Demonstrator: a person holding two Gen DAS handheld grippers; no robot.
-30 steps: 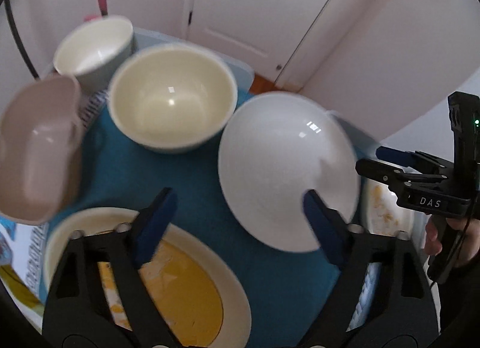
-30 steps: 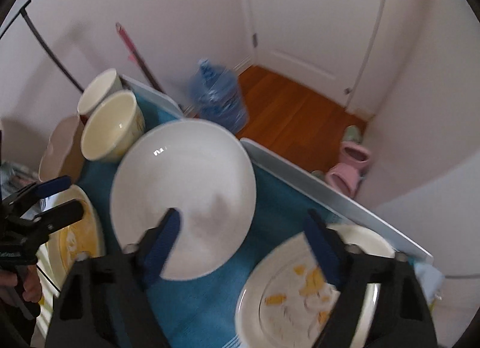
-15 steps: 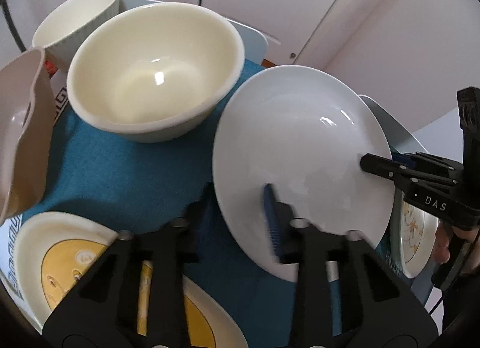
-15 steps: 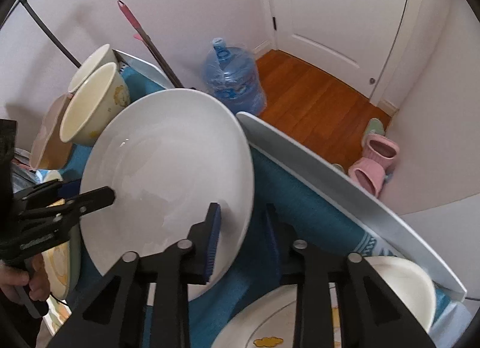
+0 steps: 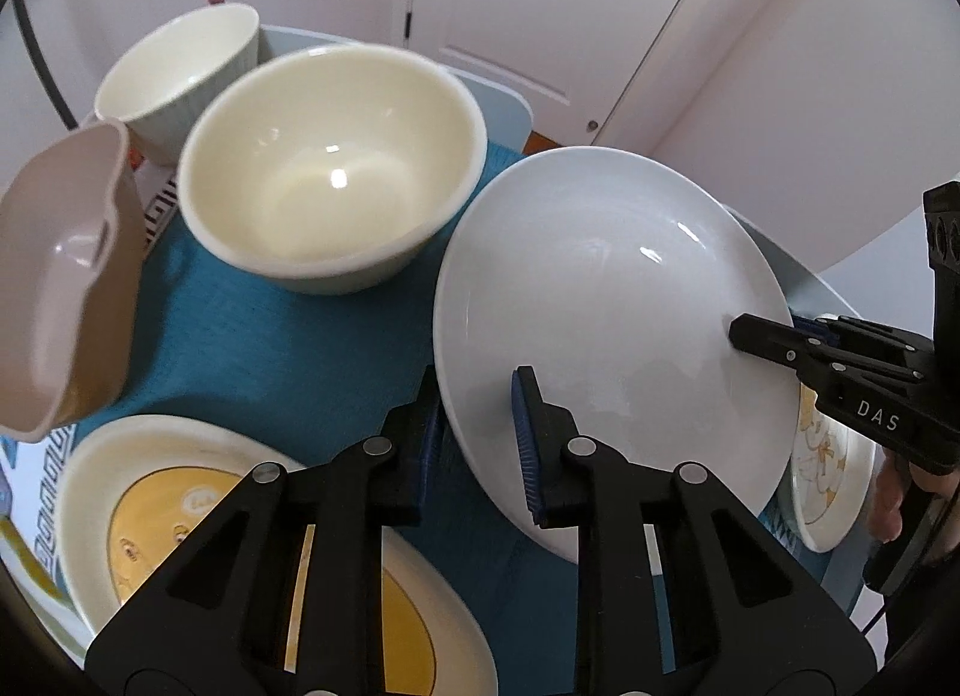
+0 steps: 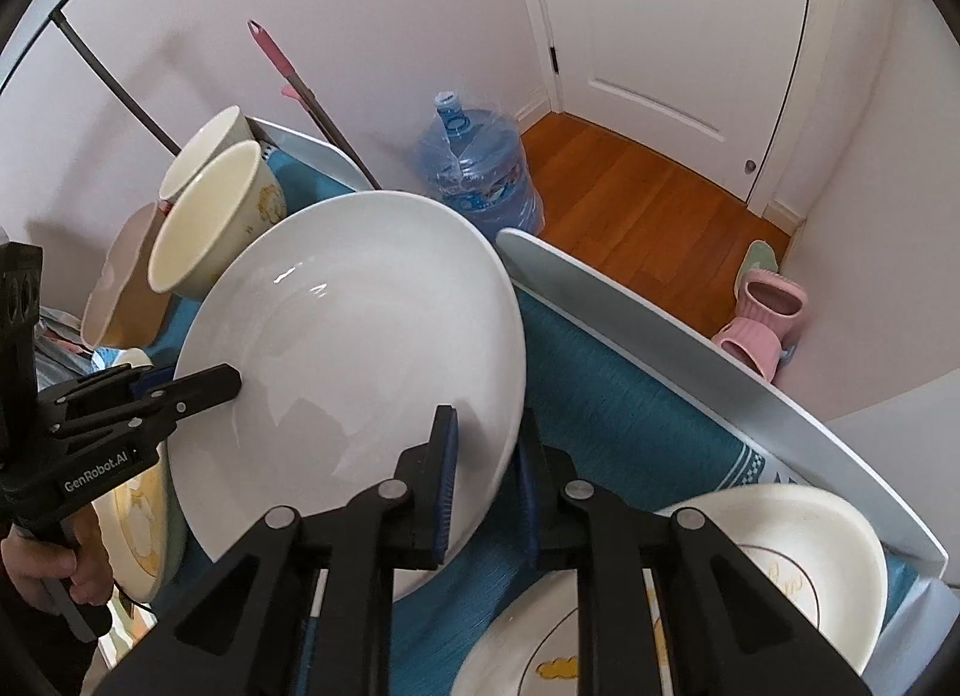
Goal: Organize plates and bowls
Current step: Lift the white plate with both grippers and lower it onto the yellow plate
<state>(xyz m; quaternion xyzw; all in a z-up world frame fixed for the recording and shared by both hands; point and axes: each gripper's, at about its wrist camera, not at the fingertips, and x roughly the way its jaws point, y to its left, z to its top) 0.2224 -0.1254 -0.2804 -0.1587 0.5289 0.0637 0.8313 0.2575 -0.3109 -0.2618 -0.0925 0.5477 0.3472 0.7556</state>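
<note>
A large white plate (image 5: 600,300) (image 6: 360,324) is held tilted over the blue cloth (image 5: 270,348), gripped from two sides. My left gripper (image 5: 477,396) is shut on its near-left rim, one pad on top and one beneath. My right gripper (image 6: 487,426) has its jaws closing on the opposite rim, and the pads press the plate between them. Each gripper shows in the other's view: the right gripper (image 5: 762,333) and the left gripper (image 6: 198,381). A cream bowl (image 5: 330,174) (image 6: 204,222) and a white ribbed bowl (image 5: 174,72) stand behind the plate.
A pinkish dish (image 5: 60,276) leans at the left. A yellow-centred plate (image 5: 150,516) lies under my left gripper. Two patterned plates (image 6: 780,552) (image 6: 540,660) lie under my right one. The tray rim (image 6: 660,324) borders the cloth. A water jug (image 6: 474,168) and pink slippers (image 6: 762,324) are on the floor.
Both grippers went from wide open to shut on opposite rims of the white plate. They also dropped closer to it, and the plate now sits tilted between them.
</note>
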